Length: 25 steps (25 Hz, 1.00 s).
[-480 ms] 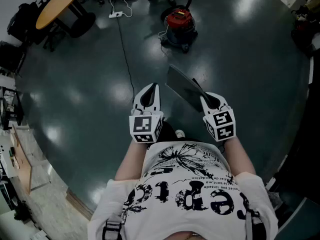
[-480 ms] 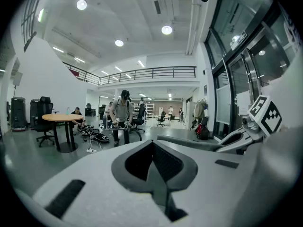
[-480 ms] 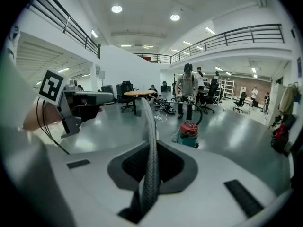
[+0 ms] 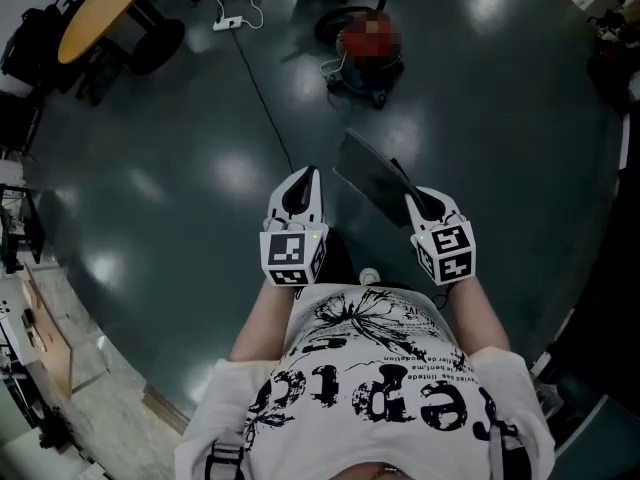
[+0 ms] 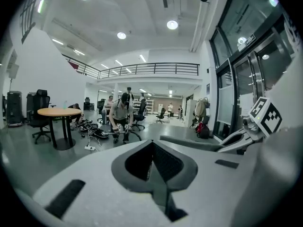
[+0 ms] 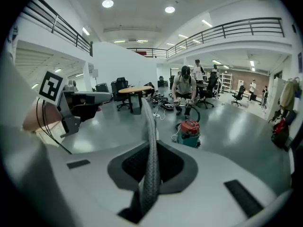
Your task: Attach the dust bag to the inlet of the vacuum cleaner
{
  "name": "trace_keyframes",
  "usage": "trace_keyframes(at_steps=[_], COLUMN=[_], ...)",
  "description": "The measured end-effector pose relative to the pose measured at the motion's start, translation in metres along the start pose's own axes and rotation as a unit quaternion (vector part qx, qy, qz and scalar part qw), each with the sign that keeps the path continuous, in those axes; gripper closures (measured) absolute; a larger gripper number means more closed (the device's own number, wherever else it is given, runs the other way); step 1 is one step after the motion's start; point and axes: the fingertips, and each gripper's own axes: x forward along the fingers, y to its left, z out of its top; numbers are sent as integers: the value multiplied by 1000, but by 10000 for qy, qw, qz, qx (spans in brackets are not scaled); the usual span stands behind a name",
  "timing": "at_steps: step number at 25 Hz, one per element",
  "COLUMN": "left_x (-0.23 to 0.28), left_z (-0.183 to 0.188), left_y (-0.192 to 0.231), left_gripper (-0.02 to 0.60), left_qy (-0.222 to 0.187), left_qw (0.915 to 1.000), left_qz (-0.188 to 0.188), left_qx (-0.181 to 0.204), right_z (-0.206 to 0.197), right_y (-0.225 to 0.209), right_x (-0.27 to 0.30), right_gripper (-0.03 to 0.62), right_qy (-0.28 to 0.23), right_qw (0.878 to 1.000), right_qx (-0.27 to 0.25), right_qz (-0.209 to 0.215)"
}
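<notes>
Bare grey floor (image 4: 180,198) lies open from 9 through 2 o'clock of the person, and nothing stands between the grippers and the vacuum cleaner (image 4: 368,56) at 12 o'clock, well apart from them. A round table (image 4: 100,10) sits at 10 o'clock, with a cable (image 4: 262,98) trailing across the floor from there. Clutter lines the edge at 8 o'clock, and a dark edge closes in at 3 o'clock.

The left gripper (image 4: 301,182) has its jaws together on nothing. The right gripper (image 4: 417,202) is clamped on the dust bag (image 4: 372,176), a flat dark sheet reaching toward 11 o'clock.

A mosaic patch covers the vacuum's top in the head view, and its inlet cannot be made out. The right gripper view shows the bag only edge-on.
</notes>
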Motion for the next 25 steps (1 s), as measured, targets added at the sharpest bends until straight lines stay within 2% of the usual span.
trace_keyframes(at_steps=[7, 13, 20, 23, 25], left_x=[64, 117, 214, 251, 279], left_z=[24, 46, 26, 26, 28], left_y=[106, 168, 213, 220, 222], left_gripper=[580, 580, 578, 580, 580], left_qy=[208, 362, 517, 563, 593], left_qw=[9991, 9970, 9965, 9955, 9942], left_qz=[-369, -654, -645, -759, -887], left_qx=[5, 207, 77, -3, 105], right_z=[74, 127, 136, 140, 145], right_y=[2, -4, -55, -78, -95], right_x=[86, 144, 234, 261, 282], right_gripper=[571, 571, 571, 571, 571], right_qy=[63, 89, 212, 268, 265], right_qw=[9991, 9978, 9974, 9970, 9968], right_qx=[192, 259, 385, 543, 618], right_qz=[-377, -607, -569, -492, -423])
